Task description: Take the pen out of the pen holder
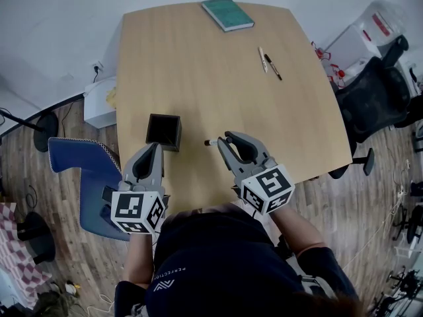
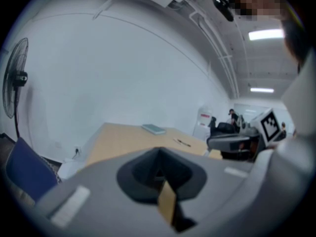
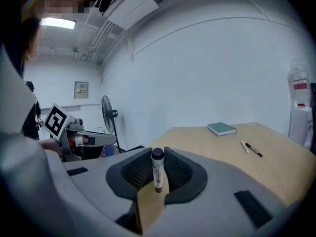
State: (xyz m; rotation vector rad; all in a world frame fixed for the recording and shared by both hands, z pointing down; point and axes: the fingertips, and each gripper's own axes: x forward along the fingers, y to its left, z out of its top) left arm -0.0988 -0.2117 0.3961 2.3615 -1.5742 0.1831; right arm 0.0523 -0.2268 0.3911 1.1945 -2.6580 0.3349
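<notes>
The black square pen holder [image 1: 163, 131] stands on the wooden table [image 1: 198, 71] near its front left, and I cannot see into it. My right gripper [image 1: 223, 139] is shut on a white pen with a dark cap [image 1: 210, 142], just right of the holder. In the right gripper view this pen [image 3: 157, 169] stands upright, clamped between the jaws of the right gripper [image 3: 158, 174]. My left gripper [image 1: 157, 148] hovers just in front of the holder, jaws together and empty. In its own view the left gripper [image 2: 159, 154] holds nothing, and the holder is hidden.
Two more pens [image 1: 264, 58] [image 1: 273, 67] lie at the far right of the table, and a green book [image 1: 227, 13] rests at its far edge. A blue chair [image 1: 79, 157] stands left of the table, a black office chair [image 1: 373, 98] right of it.
</notes>
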